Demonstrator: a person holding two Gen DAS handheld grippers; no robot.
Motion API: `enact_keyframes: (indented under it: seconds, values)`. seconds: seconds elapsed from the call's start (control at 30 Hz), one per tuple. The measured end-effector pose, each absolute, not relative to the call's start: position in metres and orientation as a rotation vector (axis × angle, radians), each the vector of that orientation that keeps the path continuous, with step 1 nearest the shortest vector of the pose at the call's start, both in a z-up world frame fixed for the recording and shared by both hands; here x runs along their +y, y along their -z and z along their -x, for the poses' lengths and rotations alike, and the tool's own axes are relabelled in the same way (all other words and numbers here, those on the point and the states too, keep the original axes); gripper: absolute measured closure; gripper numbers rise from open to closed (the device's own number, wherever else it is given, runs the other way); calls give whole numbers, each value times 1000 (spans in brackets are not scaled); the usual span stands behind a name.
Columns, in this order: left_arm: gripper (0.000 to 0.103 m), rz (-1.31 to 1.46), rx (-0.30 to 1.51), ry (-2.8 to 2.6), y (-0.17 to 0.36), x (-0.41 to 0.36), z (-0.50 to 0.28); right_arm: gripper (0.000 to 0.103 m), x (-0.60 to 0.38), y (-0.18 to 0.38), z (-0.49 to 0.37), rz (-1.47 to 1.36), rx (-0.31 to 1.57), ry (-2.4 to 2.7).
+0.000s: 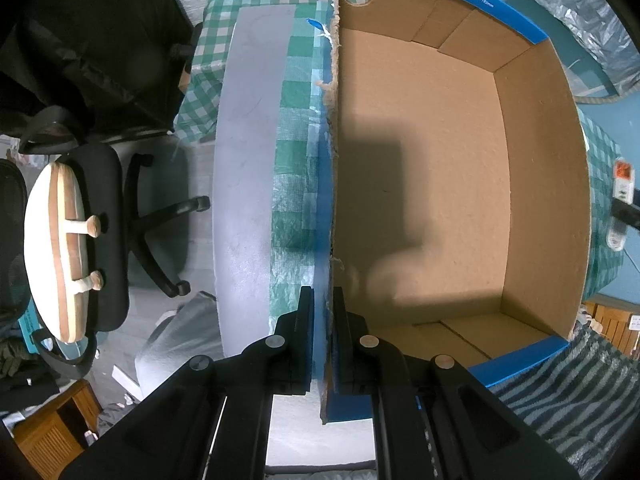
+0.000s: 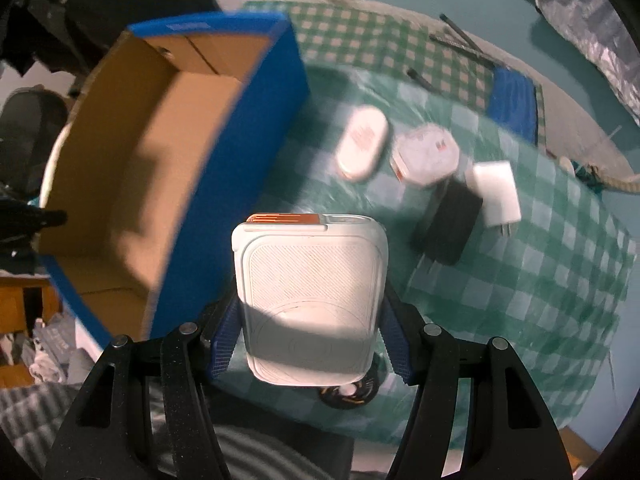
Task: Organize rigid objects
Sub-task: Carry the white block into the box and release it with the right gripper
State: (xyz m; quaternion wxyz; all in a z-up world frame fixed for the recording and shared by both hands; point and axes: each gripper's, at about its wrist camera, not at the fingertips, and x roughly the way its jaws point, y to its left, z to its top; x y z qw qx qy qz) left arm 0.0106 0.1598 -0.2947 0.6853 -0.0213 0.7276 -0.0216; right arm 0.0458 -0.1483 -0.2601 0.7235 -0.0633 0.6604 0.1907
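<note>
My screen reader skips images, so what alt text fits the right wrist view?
The right gripper holds a white rounded-square case between its blue pads above a green checked tablecloth. An open blue cardboard box stands to the left; small white devices and a black block lie beyond.

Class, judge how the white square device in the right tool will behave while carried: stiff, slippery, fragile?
The white square device probably stays stiff: its edges look straight between the right tool pads. Its smooth shell may slip. The ribbed face could add some grip.
</note>
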Motion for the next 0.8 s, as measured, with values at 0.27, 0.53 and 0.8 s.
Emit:
enact_keyframes:
  seconds: [0.27, 0.53, 0.8]
  values:
    - [96, 51, 1631, 52, 295, 159, -11, 40, -99, 219, -56, 171, 1413, -528]
    - [96, 55, 1628, 55, 295, 159, -9, 40, -39, 227, -60, 246, 1413, -636]
    - [96, 59, 1631, 51, 294, 161, -9, 40, -6, 280, -63, 306, 1508, -678]
